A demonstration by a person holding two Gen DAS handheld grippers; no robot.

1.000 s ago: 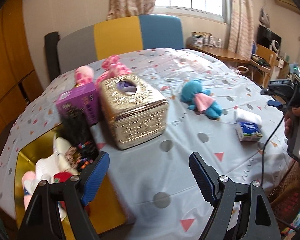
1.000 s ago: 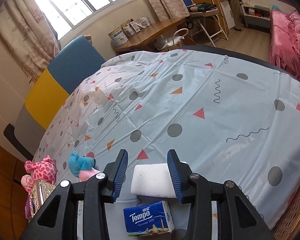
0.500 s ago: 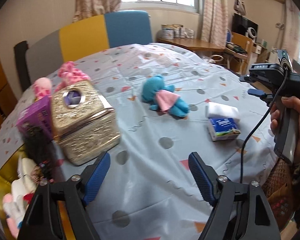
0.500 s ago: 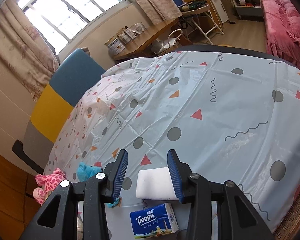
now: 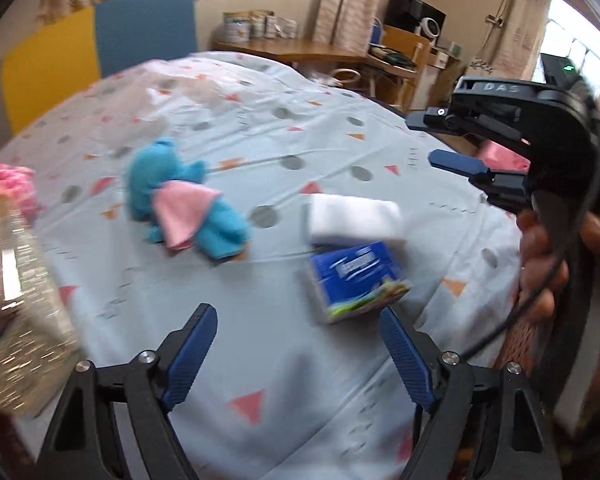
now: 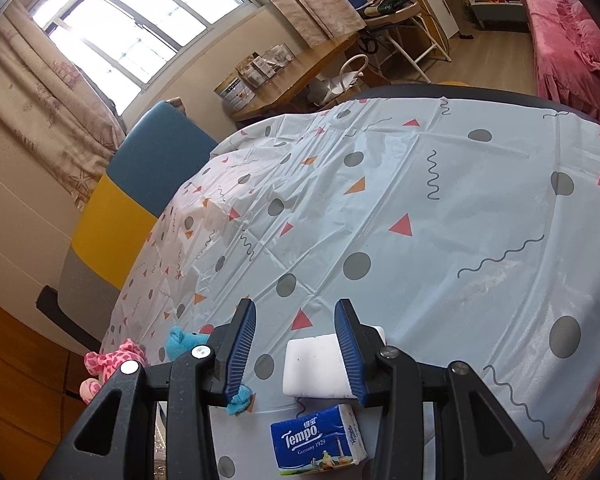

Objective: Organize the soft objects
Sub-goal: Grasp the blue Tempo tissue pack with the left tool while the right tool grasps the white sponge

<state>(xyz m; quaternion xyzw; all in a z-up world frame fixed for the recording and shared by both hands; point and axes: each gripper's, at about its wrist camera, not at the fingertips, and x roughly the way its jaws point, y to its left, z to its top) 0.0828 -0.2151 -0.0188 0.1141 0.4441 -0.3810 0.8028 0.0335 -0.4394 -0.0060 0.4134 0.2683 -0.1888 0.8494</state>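
Note:
A blue plush toy with a pink cloth (image 5: 184,204) lies on the table's patterned cloth (image 5: 260,128). To its right lie a white sponge block (image 5: 354,216) and a blue Tempo tissue pack (image 5: 358,280). My left gripper (image 5: 300,354) is open and empty, low over the cloth just short of the tissue pack. My right gripper (image 6: 296,348) is open and empty above the sponge (image 6: 314,372), with the tissue pack (image 6: 320,440) below it. The blue plush (image 6: 184,340) and a pink plush (image 6: 114,364) show at the left of the right wrist view.
A gold tissue box (image 5: 16,292) stands at the left edge, with pink plush (image 5: 0,176) behind it. The right hand holding its gripper (image 5: 540,152) is at the table's right edge. A blue and yellow chair (image 5: 100,48) stands behind the table.
My left gripper has swung right and forward; the tissue pack and sponge are now close ahead and the gold box has slid to the left edge. My right gripper has barely moved.

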